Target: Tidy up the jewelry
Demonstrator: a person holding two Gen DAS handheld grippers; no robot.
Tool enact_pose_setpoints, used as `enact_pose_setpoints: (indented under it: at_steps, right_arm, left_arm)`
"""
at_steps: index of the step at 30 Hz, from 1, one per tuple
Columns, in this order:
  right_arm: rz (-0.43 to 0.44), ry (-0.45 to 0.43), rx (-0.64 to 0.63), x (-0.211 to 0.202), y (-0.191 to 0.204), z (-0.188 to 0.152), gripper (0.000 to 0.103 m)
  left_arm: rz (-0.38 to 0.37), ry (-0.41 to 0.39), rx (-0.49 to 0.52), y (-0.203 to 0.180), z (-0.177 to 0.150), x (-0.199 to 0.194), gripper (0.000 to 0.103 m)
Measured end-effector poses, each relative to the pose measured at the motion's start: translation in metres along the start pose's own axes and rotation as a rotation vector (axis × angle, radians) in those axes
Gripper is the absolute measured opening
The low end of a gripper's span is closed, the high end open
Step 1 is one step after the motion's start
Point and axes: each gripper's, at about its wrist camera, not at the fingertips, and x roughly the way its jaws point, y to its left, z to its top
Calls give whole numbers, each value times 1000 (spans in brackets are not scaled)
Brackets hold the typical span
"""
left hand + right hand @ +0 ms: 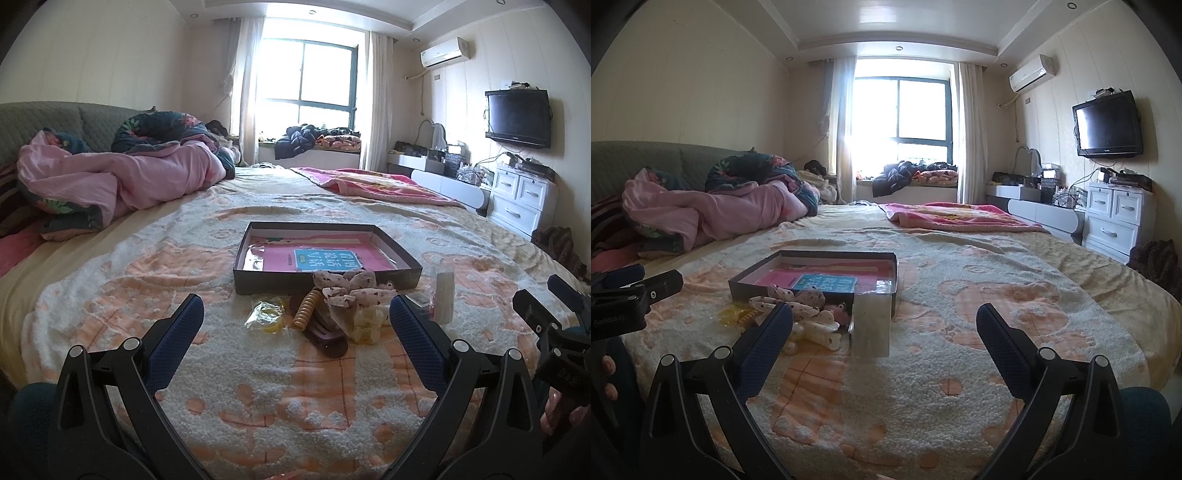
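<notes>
A bedspread (pixel 258 387) was spread across the bed, with a shallow box (pixel 325 284) set on it. A jewelry pile (pixel 332 314) lay touching the box's near wall, dead ahead of the left gripper (pixel 295 332), the nearer one. The right gripper (pixel 884 332) was offset to the pile's right. Both were held low and level, jaws wide apart, nothing gripped.

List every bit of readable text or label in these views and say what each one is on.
Blue label on the pink sheet in the dark tray: large white Chinese characters, seen upside down, too distorted to read reliably.
Black device at the left edge of the right wrist view: pale lettering, too blurred to read.
TV bezel: a small logo, too small to read.
Air conditioner: a small mark, unreadable.
Nothing else carries legible text.
</notes>
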Motion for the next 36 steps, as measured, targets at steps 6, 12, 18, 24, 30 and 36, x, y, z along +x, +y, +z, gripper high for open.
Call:
enact_pose_setpoints:
  at_steps: [6,12,18,24,30,36]
  right_arm:
    - [26,8,-22,2,3,-1,97]
    - [80,28,-64,9,16,-3,97]
    - [120,62,-81,20,25,-2,97]
    - [123,91,-86,37,26,3,97]
    - [108,109,-91,56,21,9,97]
    - [94,174,-54,83,15,11,97]
  left_arm:
    - [2,3,-8,3,0,1,92]
    - [4,22,-48,16,1,6,92]
    - [0,61,-74,25,0,15,92]
    - [-54,103,-122,36,6,30,92]
    - [-112,133,-107,31,14,50,92]
    - [-135,199,-67,21,20,77,92]
